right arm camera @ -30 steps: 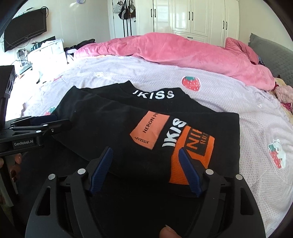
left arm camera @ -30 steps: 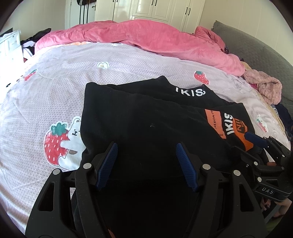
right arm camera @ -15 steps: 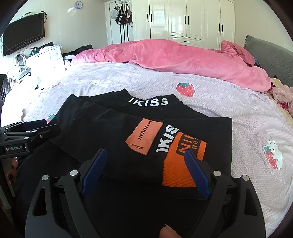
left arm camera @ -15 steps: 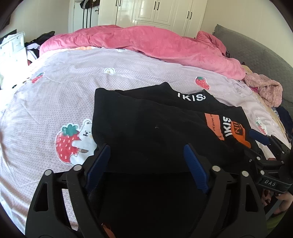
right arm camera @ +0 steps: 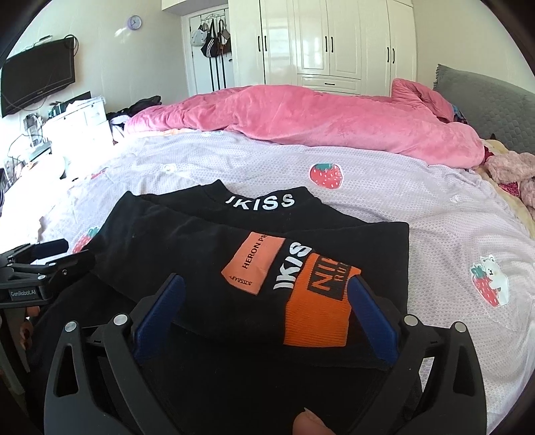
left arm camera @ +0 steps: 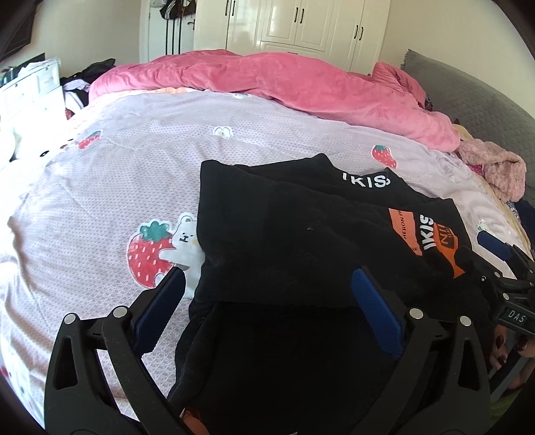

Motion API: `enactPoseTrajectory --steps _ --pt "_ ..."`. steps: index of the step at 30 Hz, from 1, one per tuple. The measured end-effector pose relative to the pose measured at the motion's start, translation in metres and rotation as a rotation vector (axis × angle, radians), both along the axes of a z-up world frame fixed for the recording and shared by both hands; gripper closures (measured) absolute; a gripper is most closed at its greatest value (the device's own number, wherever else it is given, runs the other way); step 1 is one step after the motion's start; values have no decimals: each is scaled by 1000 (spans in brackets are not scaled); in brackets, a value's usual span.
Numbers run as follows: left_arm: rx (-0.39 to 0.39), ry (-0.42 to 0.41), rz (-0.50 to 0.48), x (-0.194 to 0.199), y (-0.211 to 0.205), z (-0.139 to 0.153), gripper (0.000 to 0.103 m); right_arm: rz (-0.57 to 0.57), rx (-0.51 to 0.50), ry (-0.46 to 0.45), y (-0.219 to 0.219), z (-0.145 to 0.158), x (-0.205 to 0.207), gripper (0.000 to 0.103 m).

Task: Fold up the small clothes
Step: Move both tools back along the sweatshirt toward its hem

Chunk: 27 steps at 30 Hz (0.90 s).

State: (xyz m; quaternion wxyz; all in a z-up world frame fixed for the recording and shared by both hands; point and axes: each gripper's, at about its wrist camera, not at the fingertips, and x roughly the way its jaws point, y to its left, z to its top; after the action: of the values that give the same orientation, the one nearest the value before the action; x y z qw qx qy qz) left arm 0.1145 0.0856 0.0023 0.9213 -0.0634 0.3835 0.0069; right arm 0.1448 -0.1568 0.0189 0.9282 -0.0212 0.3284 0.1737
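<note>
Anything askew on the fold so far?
Yes: the black IKISS-print top lies folded crooked, its folded-over layer sitting diagonally on the lilac strawberry-print bedsheet, edges not aligned. Both grippers, left and right, are open.

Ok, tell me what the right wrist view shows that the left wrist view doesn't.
Only the right wrist view shows the wall television, purple clock and left tongs, open. Only the left wrist view shows the right tongs, open. Both show the folded black IKISS top on the strawberry-print sheet, pink duvet and white wardrobe.

Home bedroom: bed (right arm camera: pixel 384 187), pink duvet (right arm camera: pixel 317 120), white wardrobe (right arm camera: pixel 327 43).
</note>
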Motion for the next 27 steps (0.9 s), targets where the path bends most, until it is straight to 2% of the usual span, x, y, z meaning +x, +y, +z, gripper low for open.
enactPoseTrajectory --steps 16,27 --pt "35 -66 16 -30 -4 26 10 -43 22 -37 -25 16 -29 5" --pt "54 -55 51 -59 10 32 10 -73 32 -31 -48 20 -54 5"
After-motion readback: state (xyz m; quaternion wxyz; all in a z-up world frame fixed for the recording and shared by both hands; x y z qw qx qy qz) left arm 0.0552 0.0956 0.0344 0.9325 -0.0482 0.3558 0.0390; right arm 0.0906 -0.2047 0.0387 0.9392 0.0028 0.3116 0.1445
